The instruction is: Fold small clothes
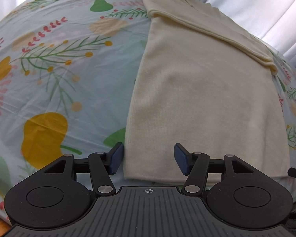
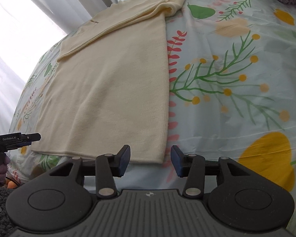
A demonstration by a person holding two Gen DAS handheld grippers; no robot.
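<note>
My left gripper [image 1: 147, 158] released, over cream garment [image 1: 205, 102] near hem | my right gripper [image 2: 150, 161] released, nothing between jaws, at hem corner | floral sheet [image 1: 55, 75] beneath

Plain cream knit garment [image 1: 203, 102] on pale blue cotton bedsheet [image 1: 69, 79] printed with yellow and green pears, green sprigs, red berries. Black grippers, blue pads [image 2: 126, 163]. White curtains [image 2: 29, 19].

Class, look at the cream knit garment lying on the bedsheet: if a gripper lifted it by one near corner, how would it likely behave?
The cream garment would likely droop: its folded sleeve lies limp. It is probably light, being thin knit. It may drag on the bedsheet.
</note>
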